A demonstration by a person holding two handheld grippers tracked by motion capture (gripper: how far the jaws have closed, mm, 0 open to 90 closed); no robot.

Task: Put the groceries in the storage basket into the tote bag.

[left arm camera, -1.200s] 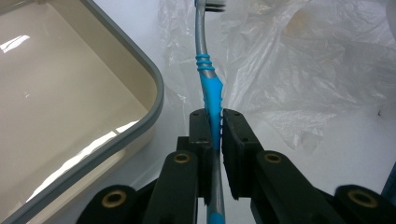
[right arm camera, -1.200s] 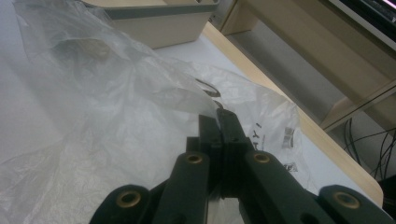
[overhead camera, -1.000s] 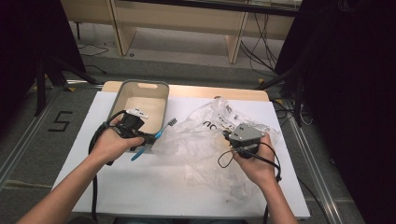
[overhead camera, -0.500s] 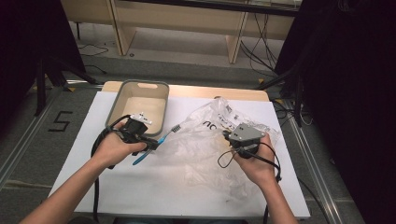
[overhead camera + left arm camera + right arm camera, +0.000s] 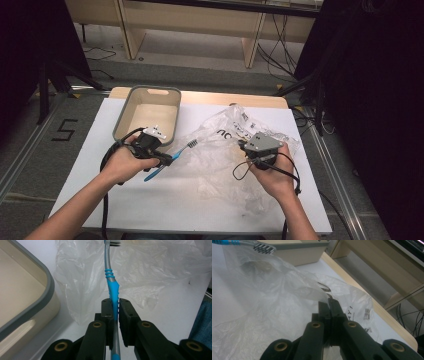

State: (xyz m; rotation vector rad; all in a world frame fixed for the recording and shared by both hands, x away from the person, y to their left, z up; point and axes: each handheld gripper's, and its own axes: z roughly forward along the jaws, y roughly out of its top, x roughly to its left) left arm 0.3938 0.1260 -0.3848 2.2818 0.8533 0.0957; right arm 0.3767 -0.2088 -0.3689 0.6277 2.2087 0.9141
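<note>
Toothbrush [image 5: 113, 291]: I pinch its blue handle between left gripper [image 5: 115, 307] fingers; right gripper [image 5: 329, 305] fingers clamp plastic bag [image 5: 287, 305].

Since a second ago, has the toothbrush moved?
Yes. In the high view the toothbrush, clamped in the left gripper, has shifted right, its head now farther past the bin corner and over the plastic bag.

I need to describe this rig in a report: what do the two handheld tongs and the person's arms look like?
Both tongs have black jaws with brass-coloured pivot pins. The left tongs carry a small white fitting on top; the right tongs carry a grey three-cornered plate. A black cable trails from each. The forearms are bare, with no sleeves in sight.
</note>
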